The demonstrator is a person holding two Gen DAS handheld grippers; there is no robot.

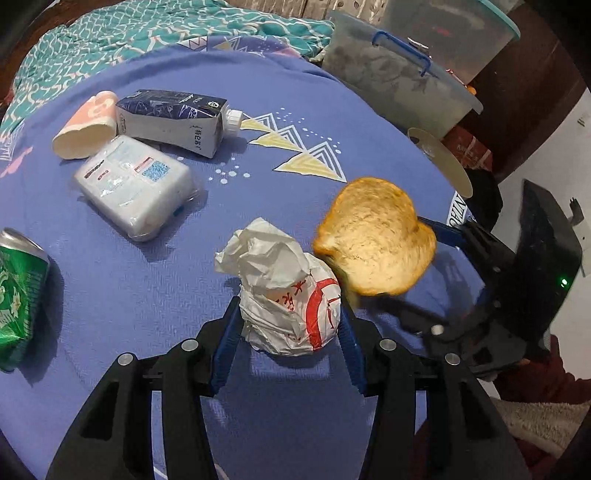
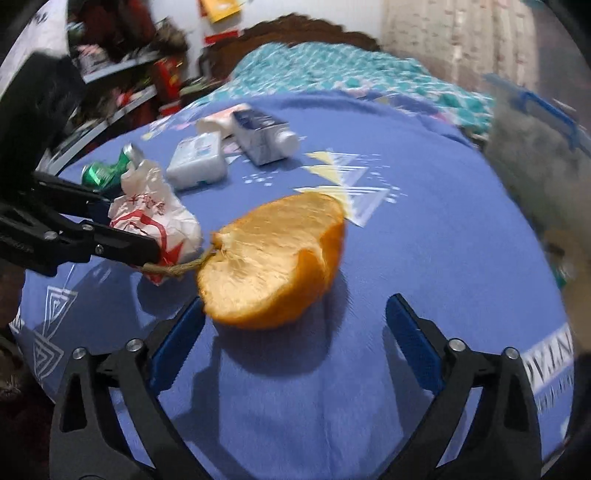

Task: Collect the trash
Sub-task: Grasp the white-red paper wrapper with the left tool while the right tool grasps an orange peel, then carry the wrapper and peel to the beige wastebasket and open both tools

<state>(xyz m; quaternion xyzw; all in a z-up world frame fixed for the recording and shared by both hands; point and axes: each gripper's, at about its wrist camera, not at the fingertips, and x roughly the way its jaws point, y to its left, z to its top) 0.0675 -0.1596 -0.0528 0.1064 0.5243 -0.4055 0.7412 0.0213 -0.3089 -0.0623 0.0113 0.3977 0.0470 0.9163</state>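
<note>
In the left wrist view my left gripper (image 1: pixel 290 325) is shut on a crumpled white wrapper (image 1: pixel 284 288) with red print, above the blue bedsheet (image 1: pixel 258 110). From the right wrist view the same wrapper (image 2: pixel 155 218) shows at the left, held by the left gripper (image 2: pixel 147 247). My right gripper (image 2: pixel 295 304) stands wide open. A curved piece of orange peel (image 2: pixel 273 262) lies between its fingers, with neither pad pressing on it. The peel (image 1: pixel 373 236) is blurred, and I cannot tell whether it rests on the sheet. A brown string (image 2: pixel 177 269) runs from the peel toward the wrapper.
Further back on the sheet lie a crushed green can (image 1: pixel 18 291), a white tissue pack (image 1: pixel 136 192), a dark drink carton (image 1: pixel 173 122) and a pink paper cup (image 1: pixel 85 125). A clear storage bin (image 1: pixel 399 74) stands beyond the bed's right edge. A teal quilt (image 1: pixel 110 33) covers the far end.
</note>
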